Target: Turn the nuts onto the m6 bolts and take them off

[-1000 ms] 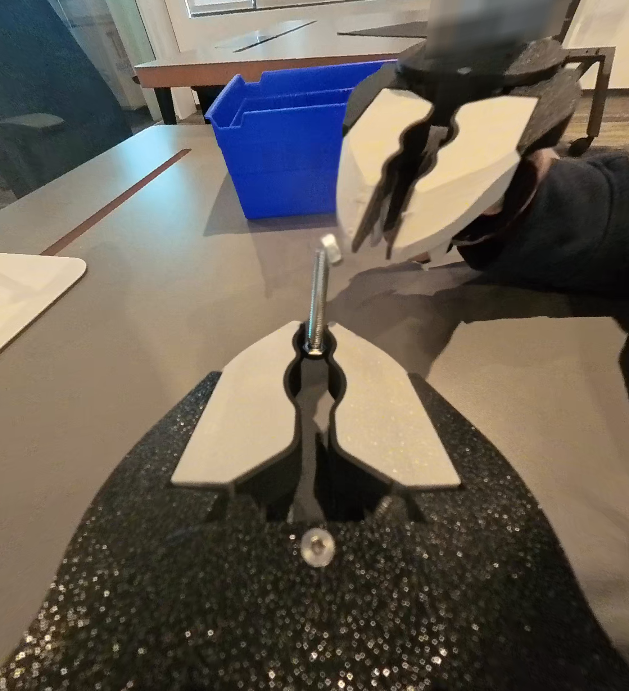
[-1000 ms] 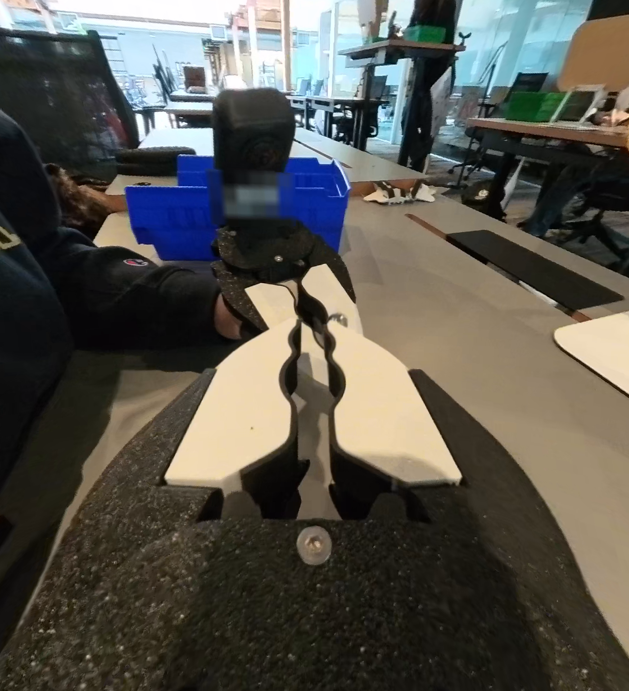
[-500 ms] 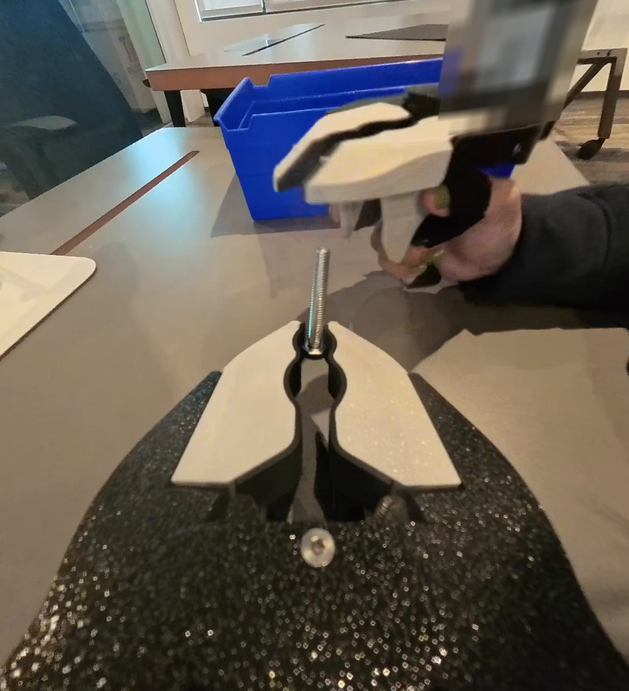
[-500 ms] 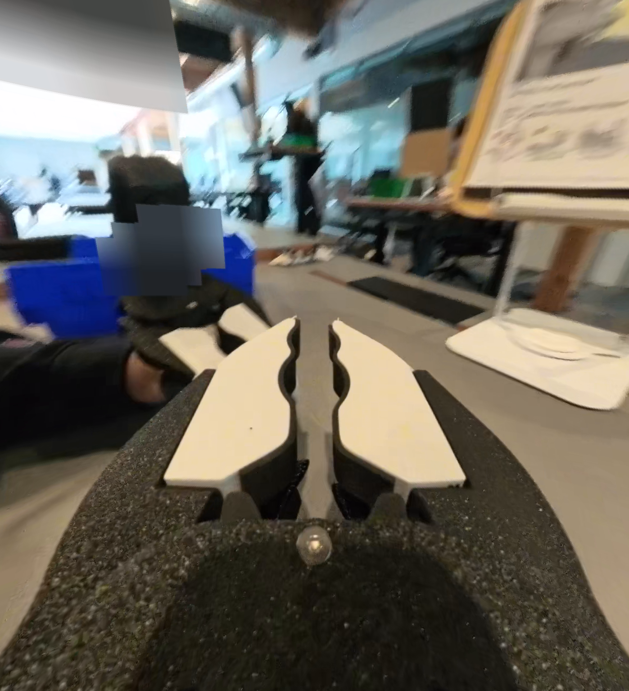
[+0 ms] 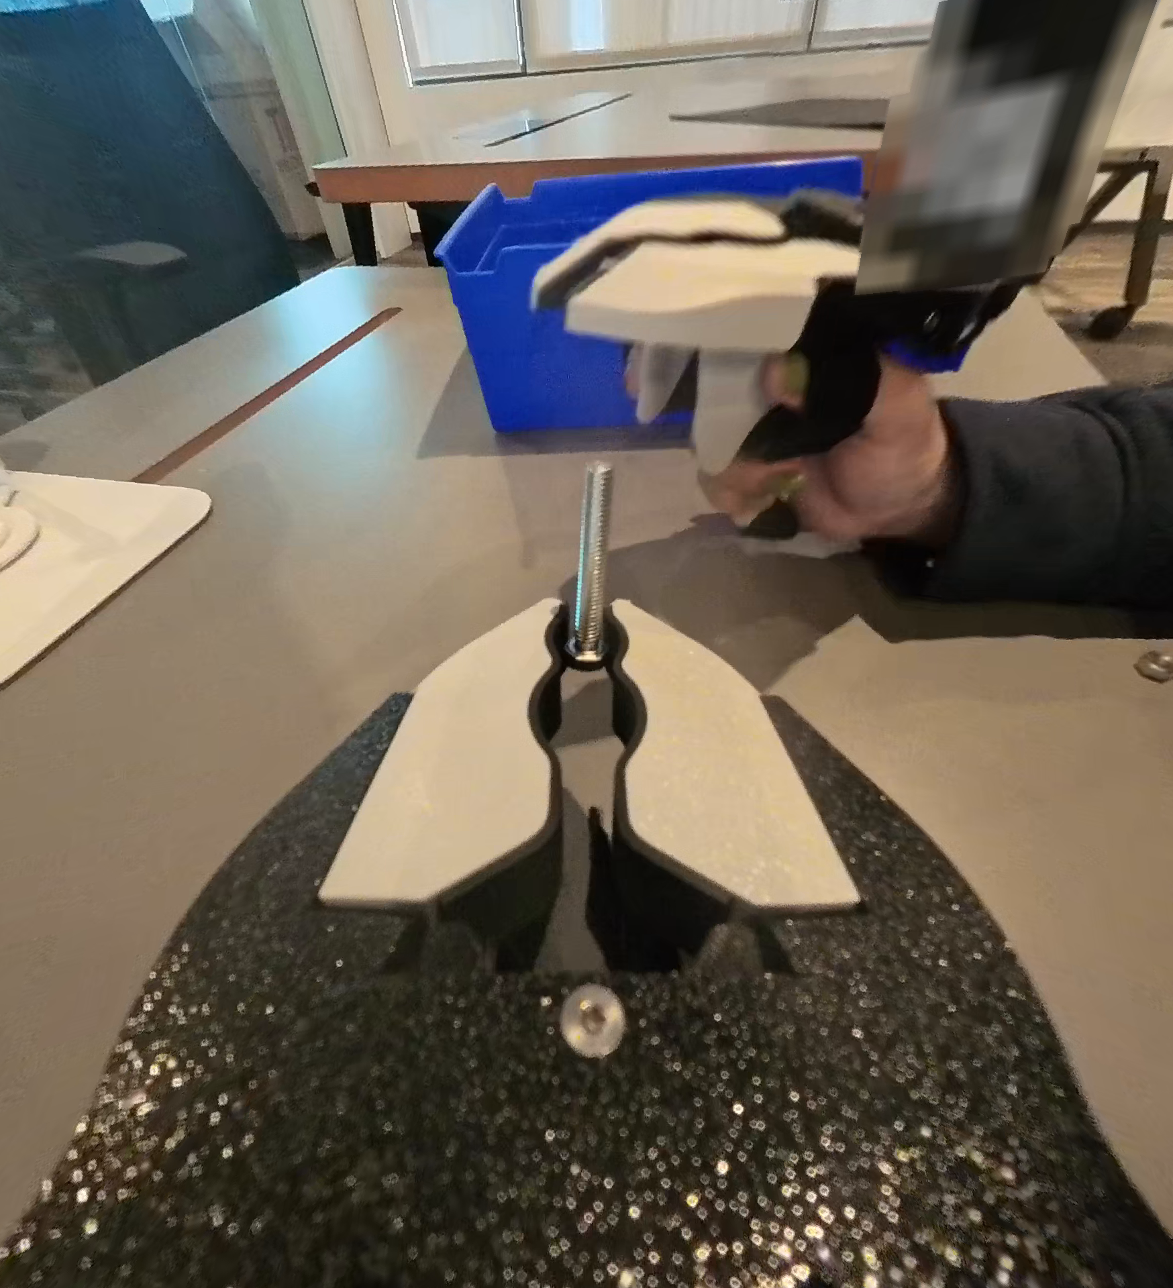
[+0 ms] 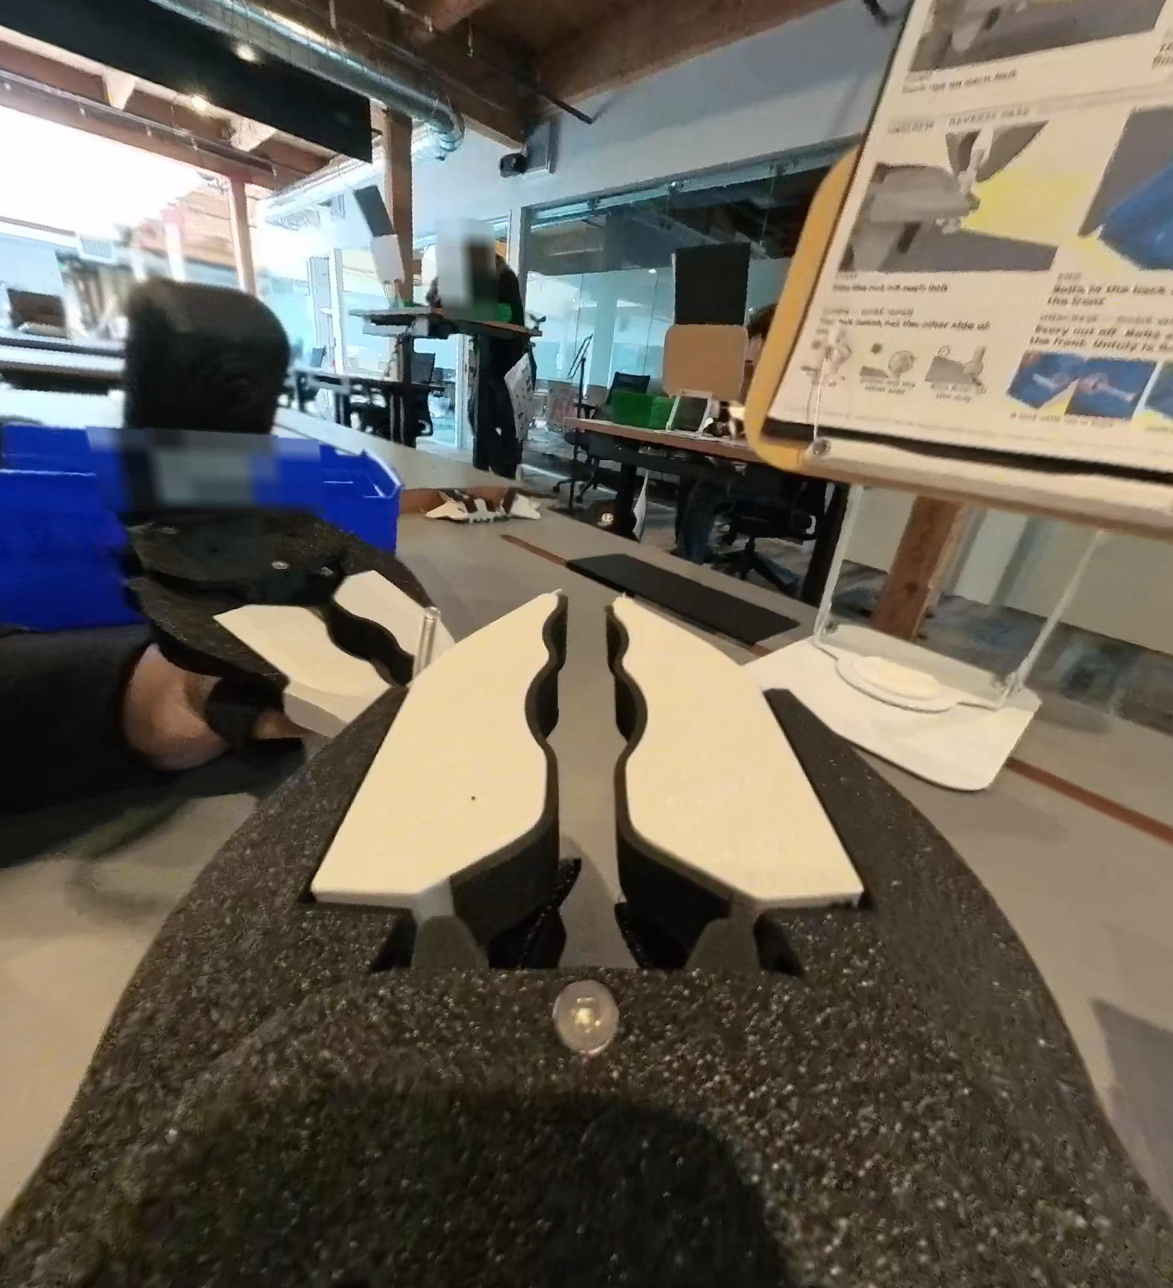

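Note:
My left gripper is shut on the head of a long threaded m6 bolt, which stands upright with a bare tip. A small nut lies on the grey table at the right. My right gripper is open and empty, low over the table. In the left wrist view it is turned sideways, up and to the right of the bolt's tip and apart from it. In the right wrist view the left gripper and the bolt are to the left.
A blue bin stands behind the bolt, also in the right wrist view. A clear stand with an instruction sheet on a white base is on the right, white base in left view. A black mat lies beyond. The left gripper's tips are roughly 7 cm from the right gripper's.
The right gripper was shut at the bolt's tip beside a nut. It has opened, pulled back and swung sideways. The bolt's tip is now bare. The left gripper has held still.

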### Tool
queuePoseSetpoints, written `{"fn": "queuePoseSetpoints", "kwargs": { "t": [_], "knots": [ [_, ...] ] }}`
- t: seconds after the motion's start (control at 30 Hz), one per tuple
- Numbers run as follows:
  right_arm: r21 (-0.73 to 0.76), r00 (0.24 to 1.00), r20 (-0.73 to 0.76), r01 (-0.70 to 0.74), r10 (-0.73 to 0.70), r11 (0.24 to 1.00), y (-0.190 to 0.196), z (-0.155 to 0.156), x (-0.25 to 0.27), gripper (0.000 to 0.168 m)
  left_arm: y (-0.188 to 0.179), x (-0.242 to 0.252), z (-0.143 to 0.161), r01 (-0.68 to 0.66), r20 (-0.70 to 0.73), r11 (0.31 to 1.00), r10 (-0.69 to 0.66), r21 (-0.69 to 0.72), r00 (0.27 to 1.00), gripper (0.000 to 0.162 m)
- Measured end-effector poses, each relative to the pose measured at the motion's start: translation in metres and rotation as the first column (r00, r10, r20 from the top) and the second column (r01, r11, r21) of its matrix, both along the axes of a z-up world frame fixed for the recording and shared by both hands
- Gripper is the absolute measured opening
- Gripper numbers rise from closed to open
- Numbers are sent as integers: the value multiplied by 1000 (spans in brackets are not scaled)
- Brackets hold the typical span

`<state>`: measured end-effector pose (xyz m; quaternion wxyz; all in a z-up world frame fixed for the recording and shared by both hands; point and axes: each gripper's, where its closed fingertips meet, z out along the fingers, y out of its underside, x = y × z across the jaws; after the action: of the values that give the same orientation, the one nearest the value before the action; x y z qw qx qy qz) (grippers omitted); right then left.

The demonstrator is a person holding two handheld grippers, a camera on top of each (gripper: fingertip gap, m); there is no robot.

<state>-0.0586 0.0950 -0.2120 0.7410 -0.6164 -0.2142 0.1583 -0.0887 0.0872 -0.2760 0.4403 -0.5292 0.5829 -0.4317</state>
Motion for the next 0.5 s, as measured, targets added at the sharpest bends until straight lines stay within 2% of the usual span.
{"fn": "queuePoseSetpoints", "kwargs": {
  "t": [0.07, 0.13, 0.23, 0.37, 0.5],
  "knots": [
    [-41, 998, 35, -45, 47, 998, -17, 10, 0, 9, -1, -1, 2, 9, 11, 1000, -9, -2, 1000, 9],
    [-188, 984, 75, -147, 163, 971, -45, 4, -8, 8, -1, -2, 3, 12, 22, 1000, -12, -5, 1000, 9],
    [-461, 923, 140, -260, 359, 848, -107, -32, -22, 9, -1, -3, 5, 17, 36, 1000, -17, -19, 999, 9],
    [-636, 856, 208, -249, 473, 730, -178, -83, -31, 11, -1, -4, 9, 23, 62, 999, -20, -47, 998, 9],
    [-701, 863, 185, -220, 470, 679, -207, -105, -31, 16, -1, -5, 11, 29, 74, 998, -25, -56, 997, 9]
  ]
}}
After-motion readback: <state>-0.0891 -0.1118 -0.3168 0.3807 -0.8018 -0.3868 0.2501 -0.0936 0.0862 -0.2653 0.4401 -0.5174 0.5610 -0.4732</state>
